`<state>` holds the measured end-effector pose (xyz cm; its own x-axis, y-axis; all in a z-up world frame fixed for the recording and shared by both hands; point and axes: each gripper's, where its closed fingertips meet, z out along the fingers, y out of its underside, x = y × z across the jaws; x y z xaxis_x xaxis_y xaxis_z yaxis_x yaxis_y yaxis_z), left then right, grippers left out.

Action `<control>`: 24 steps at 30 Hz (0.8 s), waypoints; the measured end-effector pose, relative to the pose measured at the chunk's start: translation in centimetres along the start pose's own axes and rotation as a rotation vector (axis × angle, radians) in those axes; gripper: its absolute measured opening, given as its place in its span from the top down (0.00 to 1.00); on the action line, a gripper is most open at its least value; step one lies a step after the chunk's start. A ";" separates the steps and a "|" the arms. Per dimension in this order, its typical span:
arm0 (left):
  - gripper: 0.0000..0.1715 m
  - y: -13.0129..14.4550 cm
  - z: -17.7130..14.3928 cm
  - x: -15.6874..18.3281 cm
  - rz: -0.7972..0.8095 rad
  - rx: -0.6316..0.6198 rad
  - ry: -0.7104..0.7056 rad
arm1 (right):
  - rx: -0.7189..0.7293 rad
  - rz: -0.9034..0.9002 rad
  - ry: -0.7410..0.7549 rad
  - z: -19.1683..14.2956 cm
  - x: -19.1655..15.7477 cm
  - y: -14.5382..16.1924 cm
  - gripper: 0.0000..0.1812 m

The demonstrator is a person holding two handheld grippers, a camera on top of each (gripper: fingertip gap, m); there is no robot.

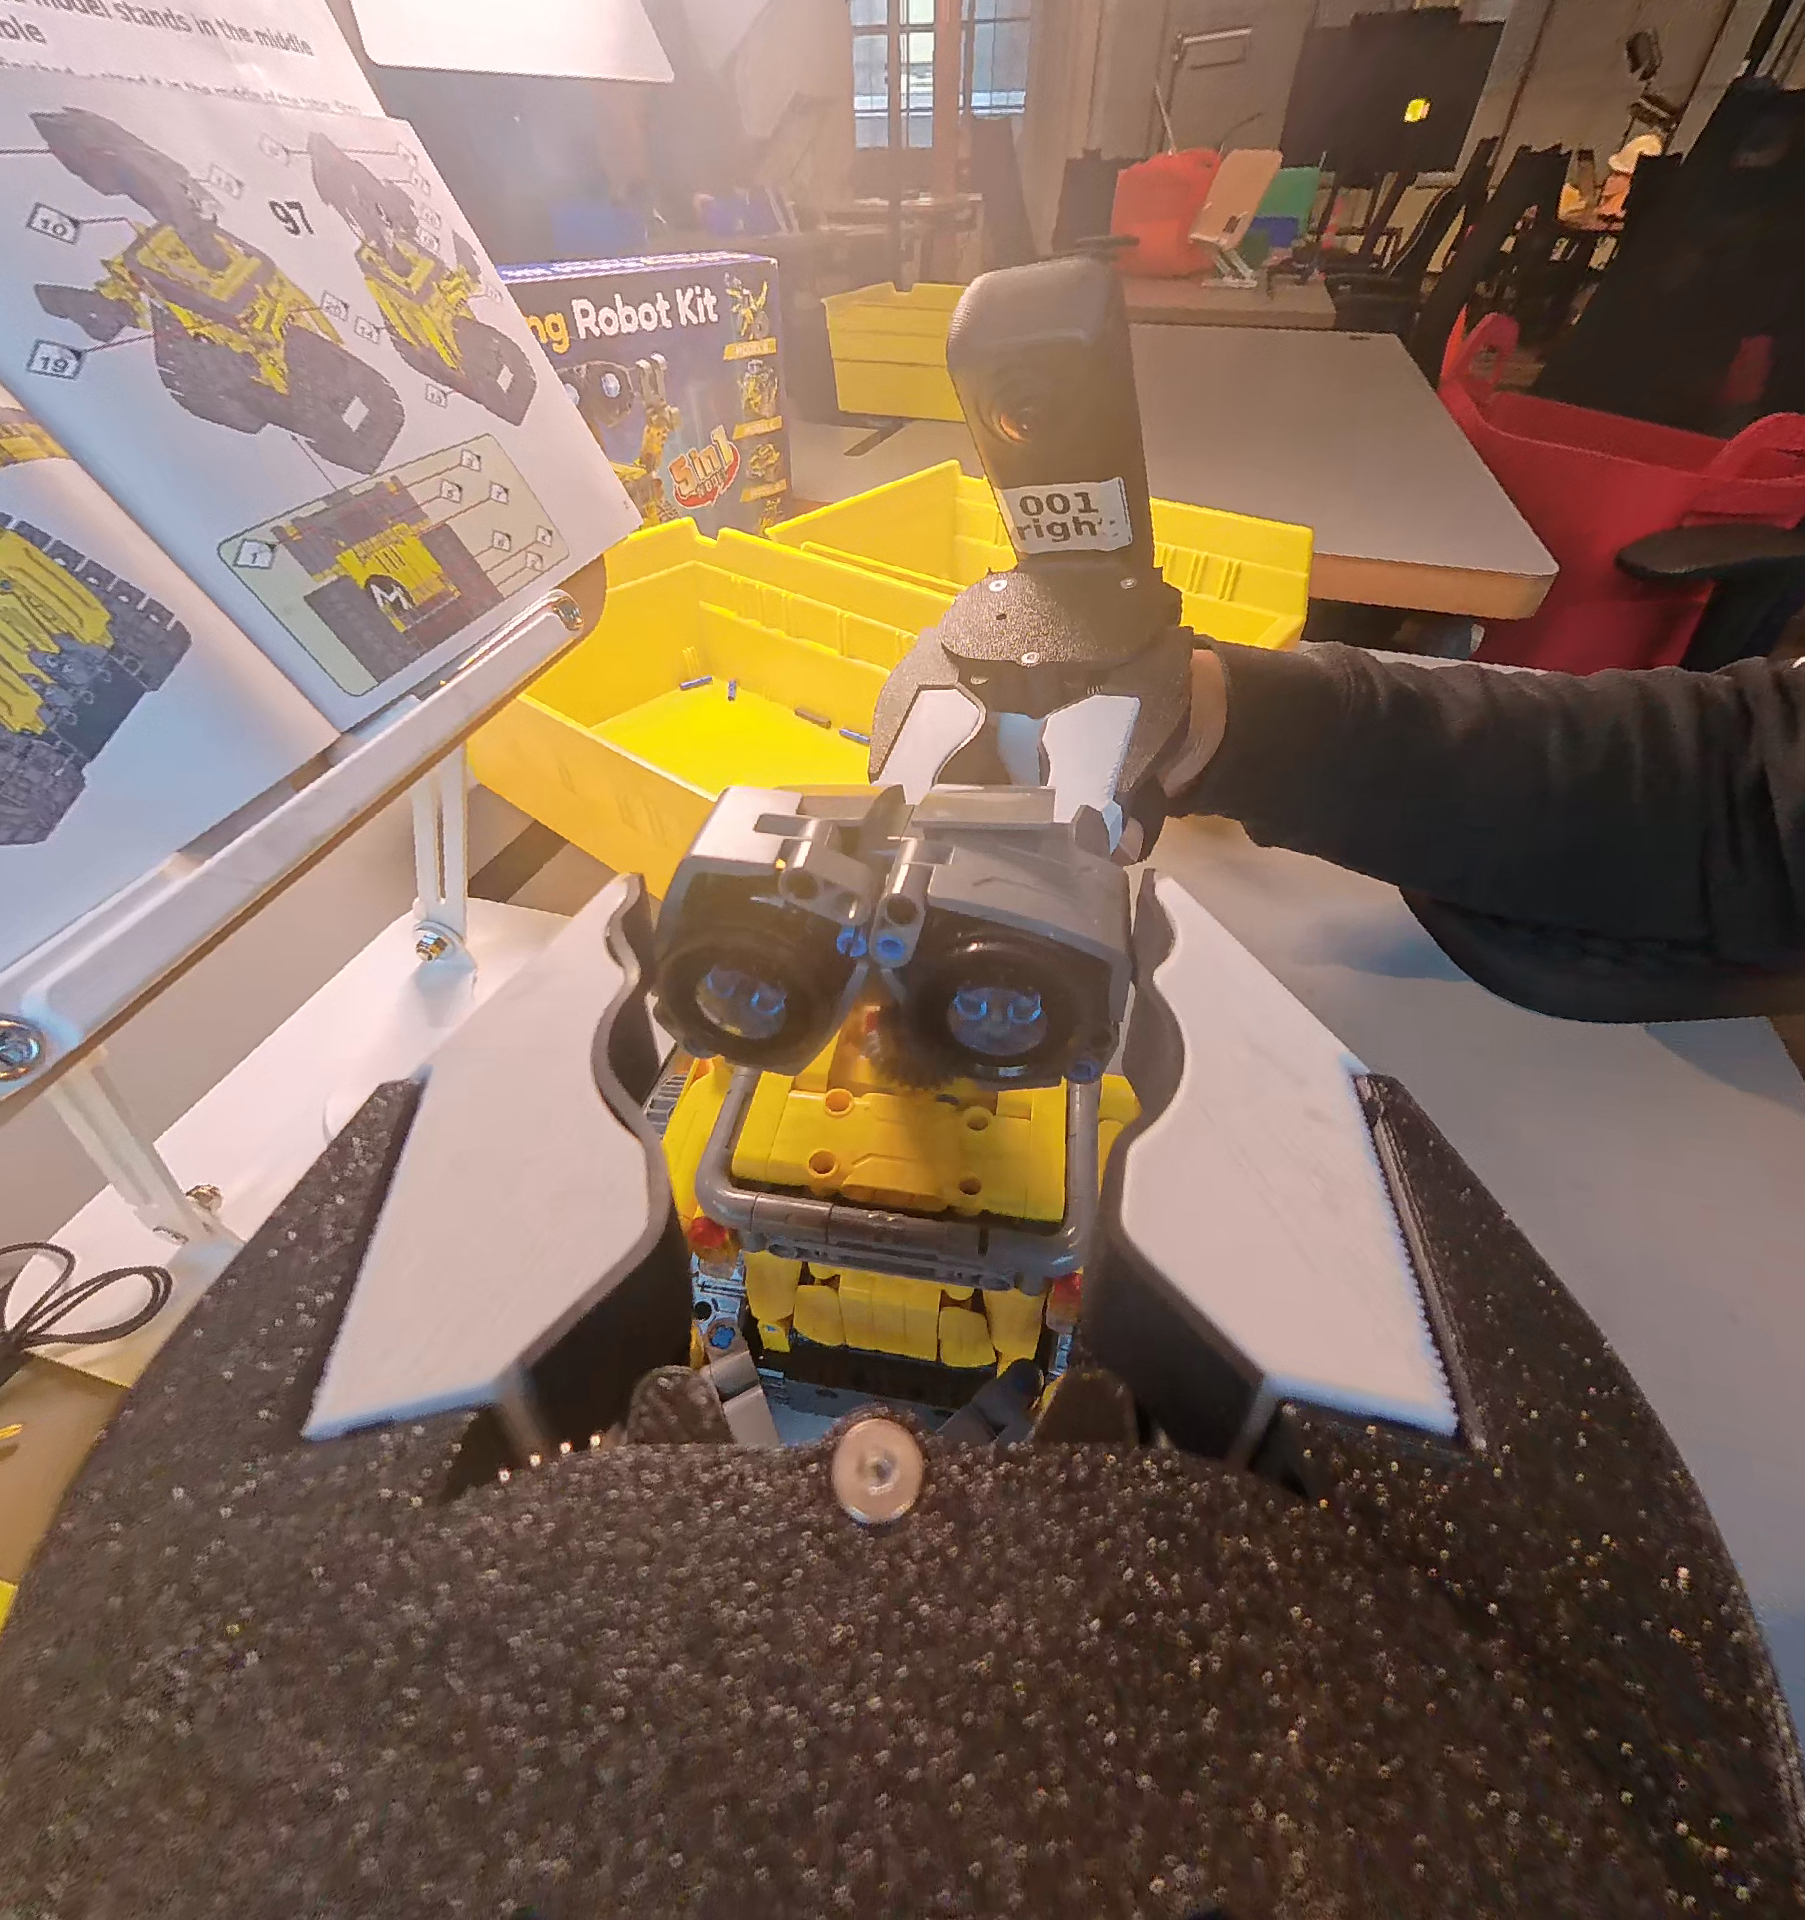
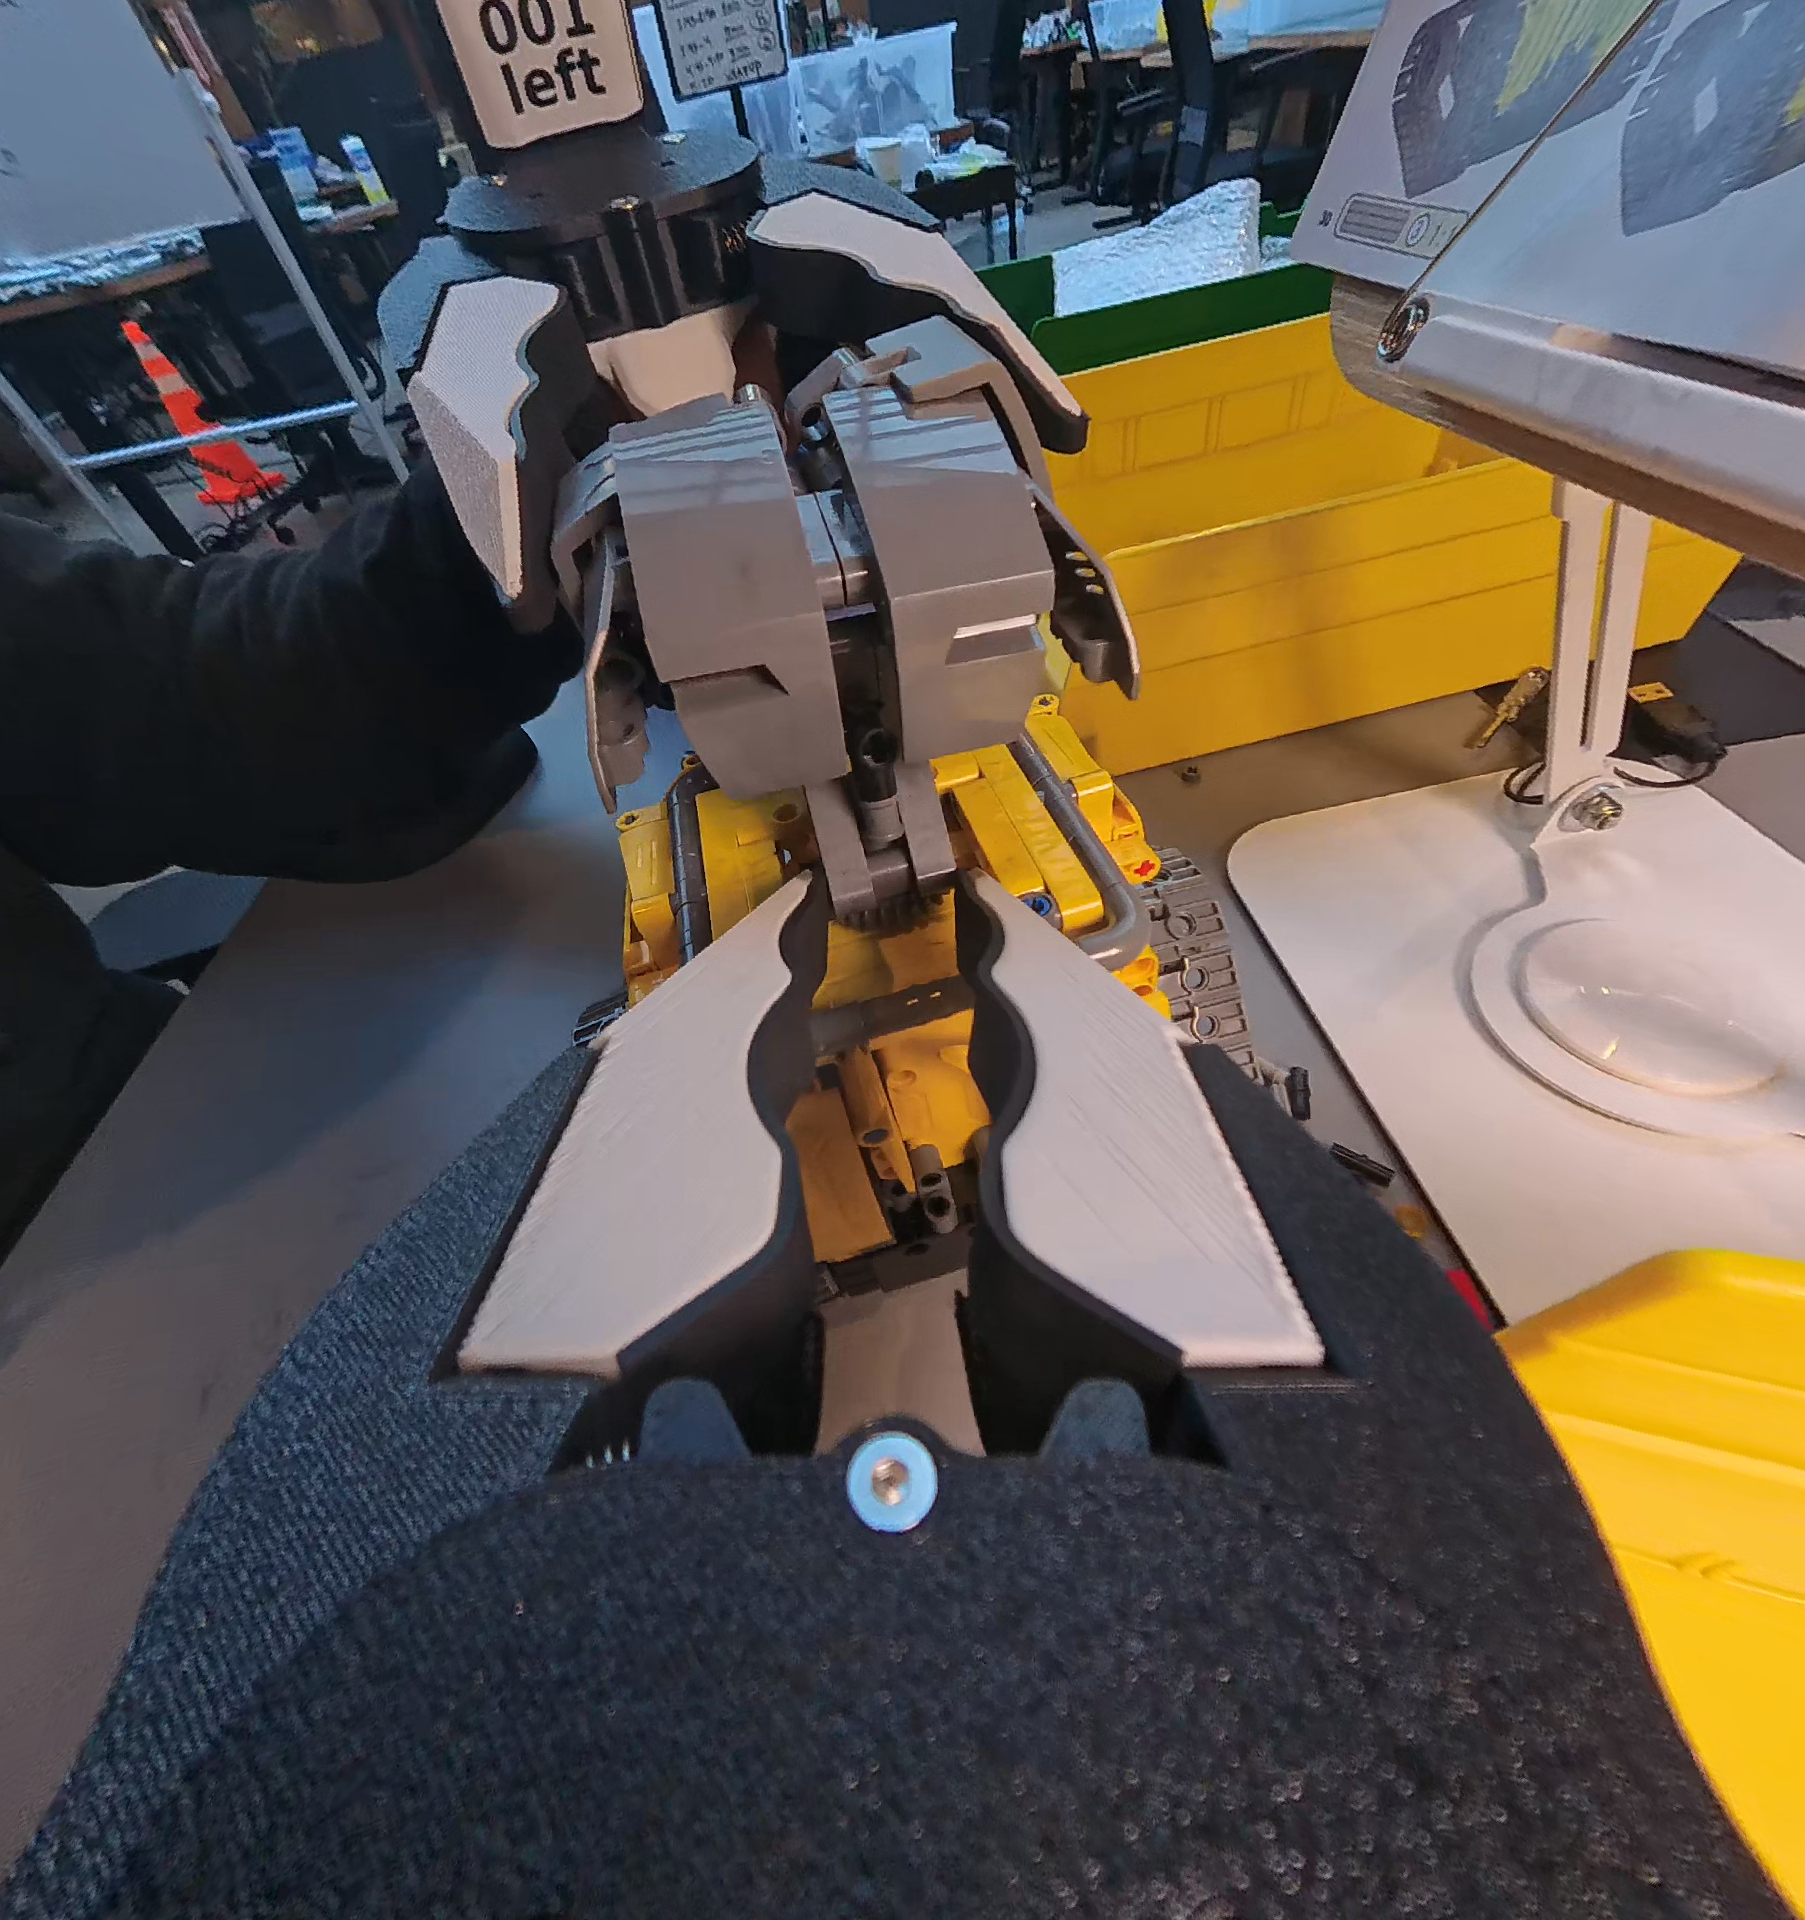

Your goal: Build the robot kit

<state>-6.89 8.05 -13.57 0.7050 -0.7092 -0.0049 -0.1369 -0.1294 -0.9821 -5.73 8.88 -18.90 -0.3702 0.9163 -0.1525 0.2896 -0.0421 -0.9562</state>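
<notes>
Flanking brick robot [image 1: 893,1049]: yellow bins [image 1: 669,665].

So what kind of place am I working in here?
Probably a workshop or makerspace. A yellow-and-grey brick-built robot model stands on a grey table, with yellow plastic parts bins, a printed building-instruction sheet on a stand, and cluttered workbenches behind.

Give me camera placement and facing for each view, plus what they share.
Left wrist view: on the left gripper, facing the front of the yellow-and-grey brick-built robot model; own pale fingers flank its two-lens head, with the right gripper and a dark sleeve opposite.
Right wrist view: on the right gripper, facing the model's back; own fingers straddle its neck.
Shared: model, both grippers, yellow plastic bins, tilted instruction-sheet stand.
</notes>
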 end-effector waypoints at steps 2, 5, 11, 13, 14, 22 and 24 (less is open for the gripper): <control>0.47 0.0 0.0 0.0 -0.001 0.005 0.004 | 0.010 0.007 -0.001 0.0 0.0 0.0 0.87; 0.47 0.0 -0.1 0.0 0.001 0.011 0.011 | 0.021 0.017 -0.001 0.1 0.0 0.0 0.87; 0.47 0.0 -0.1 0.0 0.006 0.018 0.020 | 0.041 0.030 -0.005 0.1 -0.1 0.0 0.87; 0.47 0.0 -0.1 0.0 0.005 0.020 0.022 | 0.046 0.031 -0.004 0.1 -0.1 0.0 0.87; 0.47 0.0 -0.1 0.0 0.005 0.021 0.022 | 0.049 0.033 -0.004 0.1 -0.1 0.0 0.87; 0.47 0.1 -0.4 0.0 0.007 0.029 0.049 | 0.060 0.033 -0.012 0.1 -0.1 0.0 0.87; 0.47 0.3 -0.6 0.0 0.007 0.030 0.063 | 0.061 0.031 -0.016 0.1 -0.2 0.0 0.87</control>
<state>-7.33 7.64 -13.72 0.6589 -0.7522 -0.0012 -0.1207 -0.1041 -0.9872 -5.75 8.65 -18.89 -0.3758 0.9080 -0.1854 0.2471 -0.0946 -0.9643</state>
